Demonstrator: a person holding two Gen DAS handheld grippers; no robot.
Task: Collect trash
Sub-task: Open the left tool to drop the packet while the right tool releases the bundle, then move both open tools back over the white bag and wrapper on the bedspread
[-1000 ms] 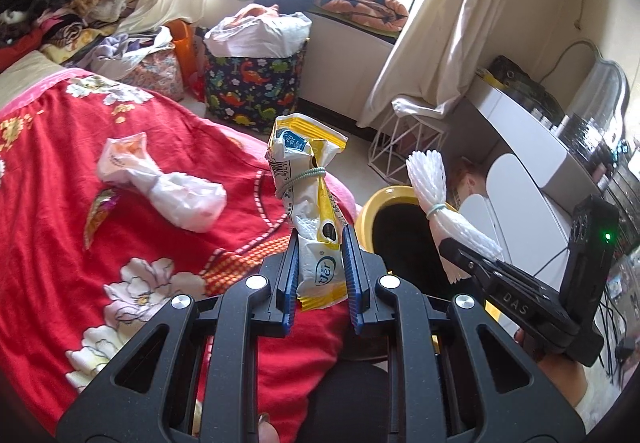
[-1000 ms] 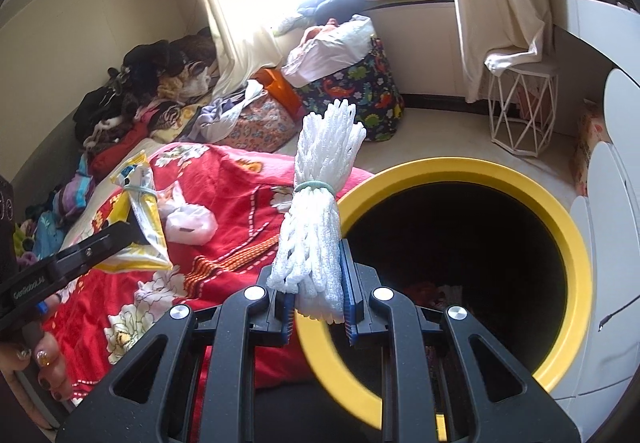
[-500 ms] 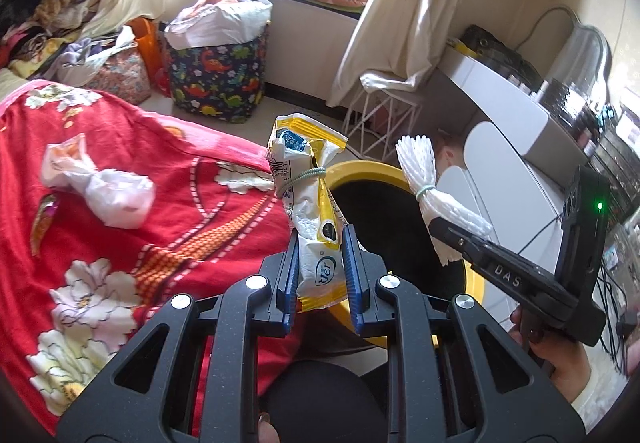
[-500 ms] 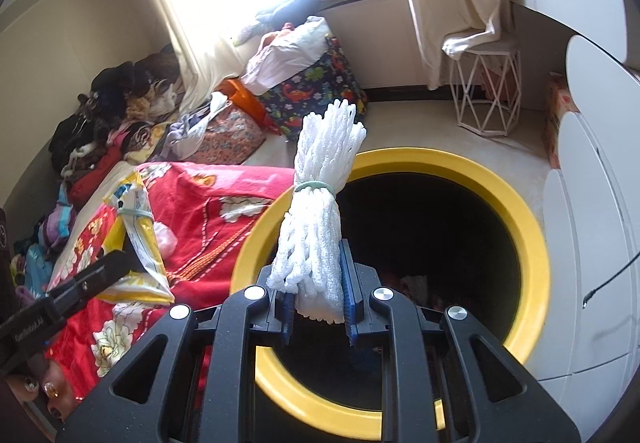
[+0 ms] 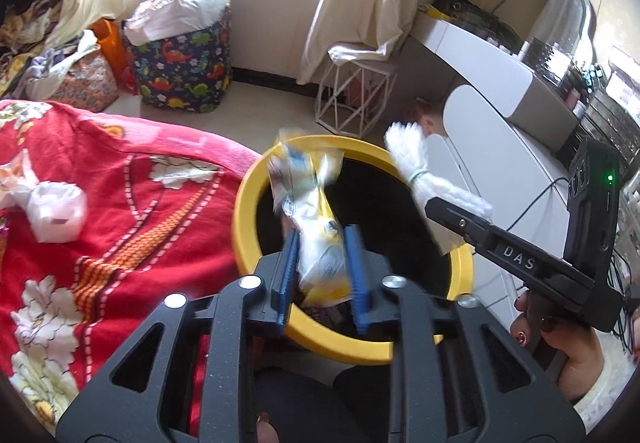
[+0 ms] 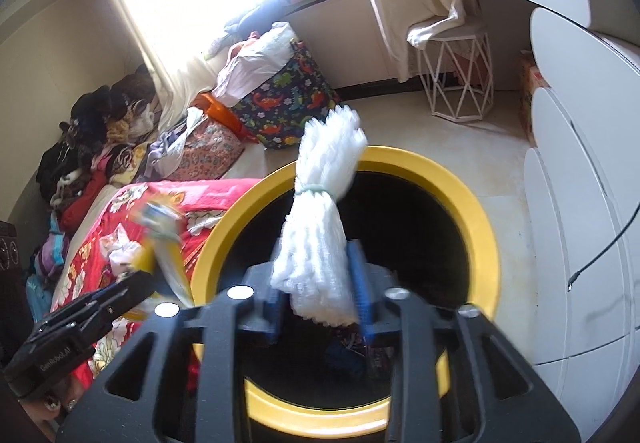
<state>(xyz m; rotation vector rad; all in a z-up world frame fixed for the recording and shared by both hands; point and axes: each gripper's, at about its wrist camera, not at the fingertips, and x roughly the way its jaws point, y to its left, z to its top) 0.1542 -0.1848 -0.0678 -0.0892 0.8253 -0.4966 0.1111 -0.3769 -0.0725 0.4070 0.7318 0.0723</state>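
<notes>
Both tools' jaws have just been opening: blurred yellow-white wrapper point(image 5: 320, 243) and banded white foam bundle point(image 6: 320, 227) loose between them

Blur and dark over the bin

My left view smears the yellow-white wrapper point(image 5: 316, 227) – print unreadable; I can't make out the clutter deep in the bin point(image 6: 486, 227), and the pink bag point(image 5: 52, 211) at nine o'clock is cut off.

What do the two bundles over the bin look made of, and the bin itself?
White bundle: looks like foam netting, matte, ribbed mesh strands tied by a band. Yellow-and-white packet: seemingly thin plastic film, glossy, crinkled and printed, though blurred. Bin: probably hard plastic, with a smooth yellow rim and a dark inside.
</notes>
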